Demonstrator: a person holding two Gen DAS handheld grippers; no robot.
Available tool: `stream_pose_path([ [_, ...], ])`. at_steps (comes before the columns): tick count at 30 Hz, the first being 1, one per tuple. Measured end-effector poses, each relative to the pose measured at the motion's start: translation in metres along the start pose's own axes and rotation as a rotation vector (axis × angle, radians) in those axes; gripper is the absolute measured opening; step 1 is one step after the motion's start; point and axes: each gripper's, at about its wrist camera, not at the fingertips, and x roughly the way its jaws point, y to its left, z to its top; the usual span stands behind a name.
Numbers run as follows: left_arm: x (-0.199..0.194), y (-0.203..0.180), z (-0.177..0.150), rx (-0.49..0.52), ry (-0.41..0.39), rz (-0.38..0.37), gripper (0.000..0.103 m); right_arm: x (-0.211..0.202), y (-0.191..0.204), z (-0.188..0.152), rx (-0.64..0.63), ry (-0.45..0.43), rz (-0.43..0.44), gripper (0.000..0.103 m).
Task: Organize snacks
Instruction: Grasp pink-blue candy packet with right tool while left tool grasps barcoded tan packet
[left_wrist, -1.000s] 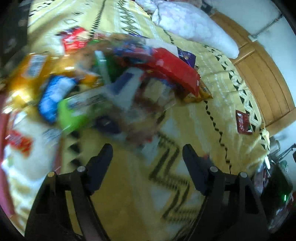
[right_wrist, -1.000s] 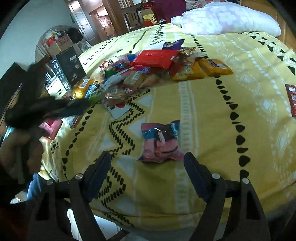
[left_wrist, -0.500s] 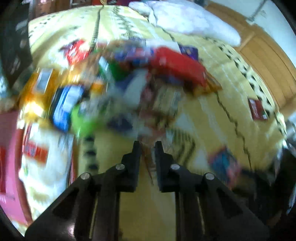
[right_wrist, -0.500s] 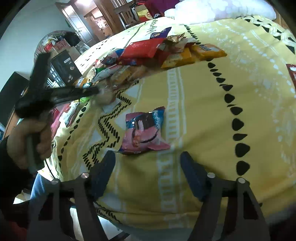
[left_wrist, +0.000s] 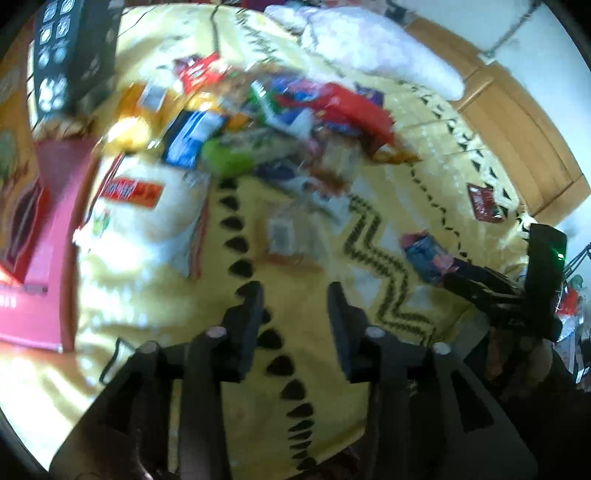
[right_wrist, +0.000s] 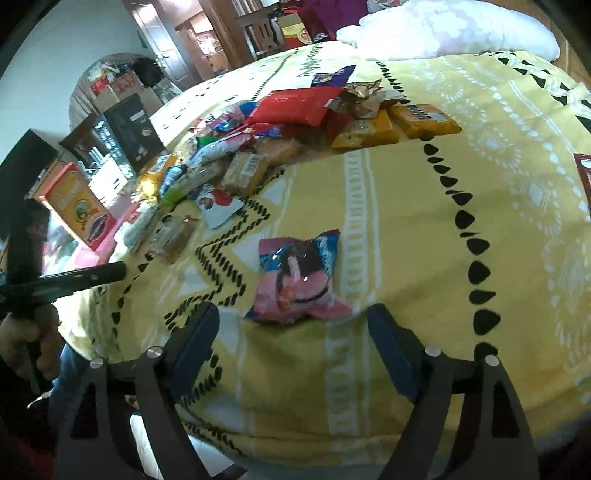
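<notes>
A heap of snack packets (right_wrist: 295, 136) lies on the yellow patterned bedspread (right_wrist: 461, 288); it shows blurred in the left wrist view (left_wrist: 280, 122). A clear packet of brown pastry (left_wrist: 286, 240) lies just ahead of my left gripper (left_wrist: 295, 295), which is open and empty; the packet also shows in the right wrist view (right_wrist: 173, 236). A pink and blue packet (right_wrist: 299, 280) lies just ahead of my right gripper (right_wrist: 291, 325), which is open and empty. That packet shows at the right of the left wrist view (left_wrist: 428, 254).
A white pillow (right_wrist: 454, 29) lies at the bed's head. A red packet (left_wrist: 484, 203) lies alone near the wooden bed frame (left_wrist: 517, 125). A big white bag (left_wrist: 140, 221) and a pink box (left_wrist: 40, 240) sit at the bed's left edge. Boxes (right_wrist: 74, 206) stand beside the bed.
My left gripper pinched a packet from the heap, drew it back toward the near edge and has opened, leaving it on the bedspread. My right gripper has stayed open near the pink packet.
</notes>
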Motion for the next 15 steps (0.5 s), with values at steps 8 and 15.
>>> stream_pose_path([
  [8,0.034,-0.010,0.025,0.022,-0.013,0.036,0.049,0.041,0.005,0.018,-0.068,0.079,-0.113,0.069],
  [15,0.062,-0.013,0.031,0.054,-0.026,0.199,0.062,0.043,-0.003,0.016,-0.054,0.068,-0.104,0.062],
])
